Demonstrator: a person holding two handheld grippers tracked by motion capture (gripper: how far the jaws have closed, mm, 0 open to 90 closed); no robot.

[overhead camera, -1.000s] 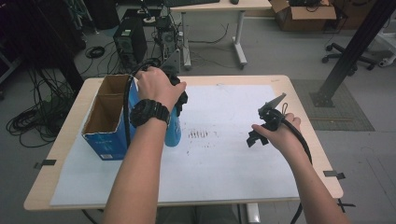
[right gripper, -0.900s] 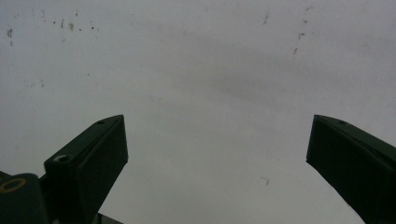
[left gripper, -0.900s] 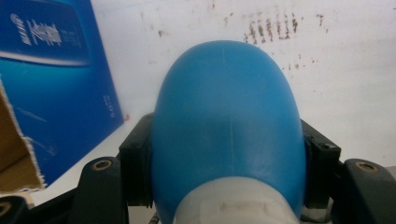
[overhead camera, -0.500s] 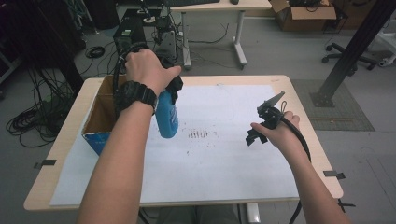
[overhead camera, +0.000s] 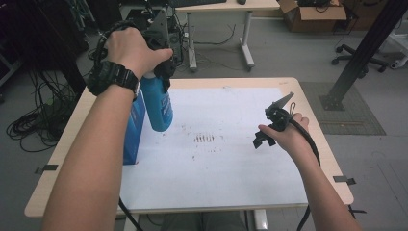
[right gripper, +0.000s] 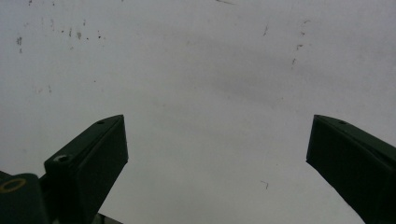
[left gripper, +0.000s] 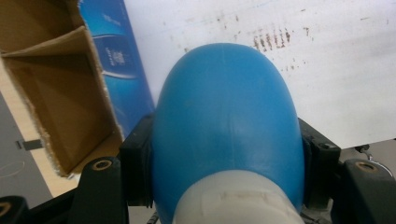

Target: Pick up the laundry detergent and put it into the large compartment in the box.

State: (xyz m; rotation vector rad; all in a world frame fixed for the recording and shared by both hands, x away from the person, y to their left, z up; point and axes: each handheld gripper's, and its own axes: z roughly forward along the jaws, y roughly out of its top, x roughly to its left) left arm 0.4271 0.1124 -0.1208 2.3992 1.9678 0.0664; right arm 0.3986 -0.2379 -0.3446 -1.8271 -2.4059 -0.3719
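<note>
A blue bottle [overhead camera: 158, 103] with a pale neck hangs in the air over the table's left part, bottom end down. My left gripper [overhead camera: 162, 72] is shut on it near its shoulder; in the left gripper view the bottle [left gripper: 226, 116] bulges between the two black jaws of the left gripper [left gripper: 226, 154]. My right gripper [overhead camera: 256, 143] is held low over the right side of the white sheet [overhead camera: 231, 163]. Its jaws stand wide apart, and the right gripper [right gripper: 217, 140] has nothing between them.
An open cardboard box [overhead camera: 132, 130] with a blue printed side stands at the table's left; its brown inside [left gripper: 56, 93] lies just below and beside the bottle. The sheet bears small dark marks [overhead camera: 206, 138] in the middle. The wooden table edge [overhead camera: 318, 126] runs along the right.
My left gripper has lifted the blue bottle from table level beside the box up into the air. The right gripper has stayed where it was.
</note>
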